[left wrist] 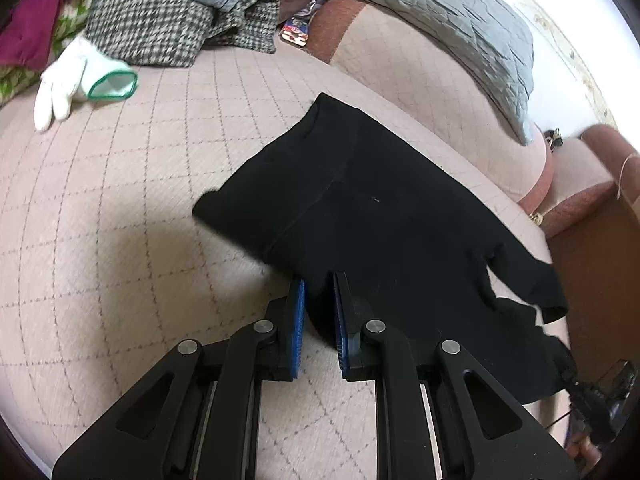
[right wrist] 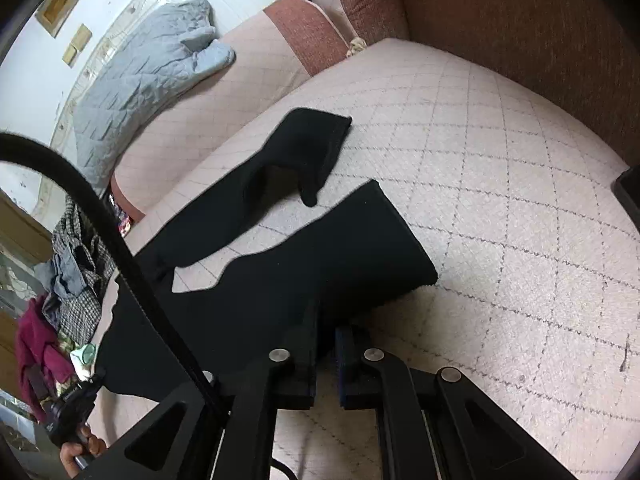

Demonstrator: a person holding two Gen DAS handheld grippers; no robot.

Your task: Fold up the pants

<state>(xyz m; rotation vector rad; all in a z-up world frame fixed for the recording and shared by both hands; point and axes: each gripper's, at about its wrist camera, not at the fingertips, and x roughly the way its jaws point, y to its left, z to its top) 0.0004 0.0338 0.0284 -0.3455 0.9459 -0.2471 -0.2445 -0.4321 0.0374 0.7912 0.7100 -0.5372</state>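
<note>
Black pants point(left wrist: 360, 208) lie spread on a pink quilted sofa seat point(left wrist: 140, 200). In the left wrist view my left gripper point(left wrist: 320, 280) is shut on the near edge of the pants by the waist end, blue pads pinching the fabric. In the right wrist view the two legs of the pants point(right wrist: 320, 256) fan apart, the far leg point(right wrist: 296, 152) creased and partly turned over. My right gripper point(right wrist: 326, 320) is shut on the near leg's edge. The other gripper's handle and a hand show at the lower left point(right wrist: 72, 416).
A white glove point(left wrist: 76, 80) lies at the far left. A pile of checked, grey and maroon clothes point(left wrist: 160, 12) sits behind it. A grey quilted blanket point(left wrist: 440, 20) drapes the backrest. The sofa's brown armrest point(right wrist: 520, 40) bounds the right side. A black cable point(right wrist: 100, 220) crosses the right view.
</note>
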